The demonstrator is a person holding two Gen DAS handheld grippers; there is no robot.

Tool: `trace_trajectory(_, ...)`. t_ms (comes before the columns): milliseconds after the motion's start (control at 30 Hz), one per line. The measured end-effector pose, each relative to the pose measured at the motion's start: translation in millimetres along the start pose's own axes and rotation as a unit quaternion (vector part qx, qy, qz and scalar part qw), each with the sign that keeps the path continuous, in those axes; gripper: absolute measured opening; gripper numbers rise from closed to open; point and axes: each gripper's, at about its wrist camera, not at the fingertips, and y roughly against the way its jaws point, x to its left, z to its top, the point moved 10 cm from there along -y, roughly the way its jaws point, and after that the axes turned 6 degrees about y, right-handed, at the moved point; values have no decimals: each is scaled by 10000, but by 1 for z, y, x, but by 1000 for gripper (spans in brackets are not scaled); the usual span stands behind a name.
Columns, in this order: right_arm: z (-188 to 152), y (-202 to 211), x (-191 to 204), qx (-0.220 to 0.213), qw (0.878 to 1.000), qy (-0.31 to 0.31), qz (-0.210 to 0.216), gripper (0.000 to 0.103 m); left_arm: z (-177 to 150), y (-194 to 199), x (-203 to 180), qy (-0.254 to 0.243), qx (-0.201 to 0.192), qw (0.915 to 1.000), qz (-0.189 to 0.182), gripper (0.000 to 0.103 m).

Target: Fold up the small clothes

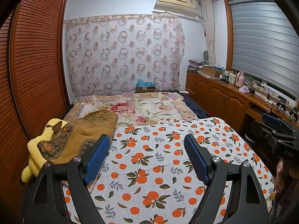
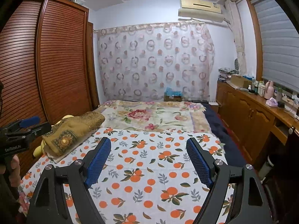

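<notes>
Over the bed, we hold both grippers spread and empty.

Our left gripper and right gripper hang above the orange-print sheet, blue pads wide apart, touching nothing; the brown patterned cloth lies bunched at the sheet's left edge, draped over a yellow plush toy; a floral blanket covers the bed beyond.

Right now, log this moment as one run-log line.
left gripper: open, empty | right gripper: open, empty | brown patterned cloth: on bed's left, untouched | orange-print cloth: under both grippers
</notes>
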Motion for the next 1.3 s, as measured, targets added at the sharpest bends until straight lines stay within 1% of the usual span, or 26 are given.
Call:
trace_trajectory(733, 3, 1, -19, -51, 10000, 52, -34, 84, 1, 1, -2, -27, -2, 10000, 6, 82)
trace_trajectory(1300, -1, 1, -25, -43, 10000, 71, 0, 84, 0, 0, -4, -31, -9, 10000, 2, 82)
